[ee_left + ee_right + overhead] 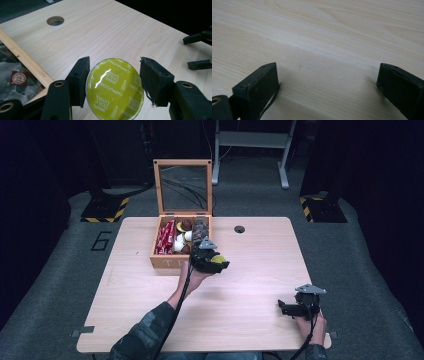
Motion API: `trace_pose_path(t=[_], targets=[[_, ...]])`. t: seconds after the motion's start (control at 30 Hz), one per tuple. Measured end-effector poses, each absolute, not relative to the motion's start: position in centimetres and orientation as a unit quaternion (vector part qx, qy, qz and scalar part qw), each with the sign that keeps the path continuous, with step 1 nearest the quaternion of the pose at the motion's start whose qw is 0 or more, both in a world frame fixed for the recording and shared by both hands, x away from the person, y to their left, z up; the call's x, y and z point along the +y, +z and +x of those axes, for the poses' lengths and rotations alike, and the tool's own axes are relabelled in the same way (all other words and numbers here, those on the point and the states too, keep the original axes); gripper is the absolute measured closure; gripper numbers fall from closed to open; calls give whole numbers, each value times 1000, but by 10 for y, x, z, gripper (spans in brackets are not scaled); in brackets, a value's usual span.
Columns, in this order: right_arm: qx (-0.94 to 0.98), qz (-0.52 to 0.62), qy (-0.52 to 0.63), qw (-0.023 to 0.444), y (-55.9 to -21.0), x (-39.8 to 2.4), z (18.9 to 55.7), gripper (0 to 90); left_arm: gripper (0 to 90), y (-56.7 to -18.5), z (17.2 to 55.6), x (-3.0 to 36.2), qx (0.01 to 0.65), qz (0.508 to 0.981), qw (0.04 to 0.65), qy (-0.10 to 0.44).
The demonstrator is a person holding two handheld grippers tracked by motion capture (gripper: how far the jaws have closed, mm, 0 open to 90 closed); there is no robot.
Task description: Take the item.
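Capsule first: a green-lidded cappuccino pod sits clamped between the pads of the left claw, its foil lid facing the left gripper view's camera and its round rim pinched from both sides. In the high view the left claw hangs just off the front right corner of the wooden box, above bare tabletop, so the pod is outside the box and clear of the other capsules and red sachets lying in its compartments.

The relation that matters is box to claw: the box lies up and to the left of the held pod in the high view, with its glass lid standing open behind, while open tabletop spreads to the right and toward the person. Whichever way the pod goes, the left hand is the one carrying it.

The right claw rests low near the tabletop's front right edge, well apart from the box, its jaws spread wide with nothing between them.
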State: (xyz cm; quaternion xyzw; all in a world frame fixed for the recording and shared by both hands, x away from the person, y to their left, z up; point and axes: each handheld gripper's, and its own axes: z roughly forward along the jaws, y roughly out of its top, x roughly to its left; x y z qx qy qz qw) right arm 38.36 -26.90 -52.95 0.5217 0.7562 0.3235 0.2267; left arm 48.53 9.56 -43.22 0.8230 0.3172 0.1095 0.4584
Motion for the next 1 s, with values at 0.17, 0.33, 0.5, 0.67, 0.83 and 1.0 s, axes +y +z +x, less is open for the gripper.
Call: trace_pose_path(t=[0.17, 0.33, 0.5, 0.67, 0.83, 1.0], targets=[[756, 523, 324, 226, -529, -269, 384, 31, 423, -444, 482, 90, 316, 826, 456, 99], [756, 522, 323, 227, -529, -269, 383, 31, 423, -461, 481, 87, 318, 833, 444, 88], [756, 522, 323, 227, -529, -269, 383, 31, 423, -473, 479, 84, 320, 836, 439, 78], [756, 522, 323, 228, -529, -269, 383, 31, 423, -489, 477, 76, 322, 843, 426, 57], [756, 522, 323, 228, -529, -269, 383, 31, 422, -499, 477, 72, 323, 848, 418, 50], [756, 522, 323, 227, -529, -269, 383, 31, 421, -506, 476, 69, 326, 847, 417, 42]])
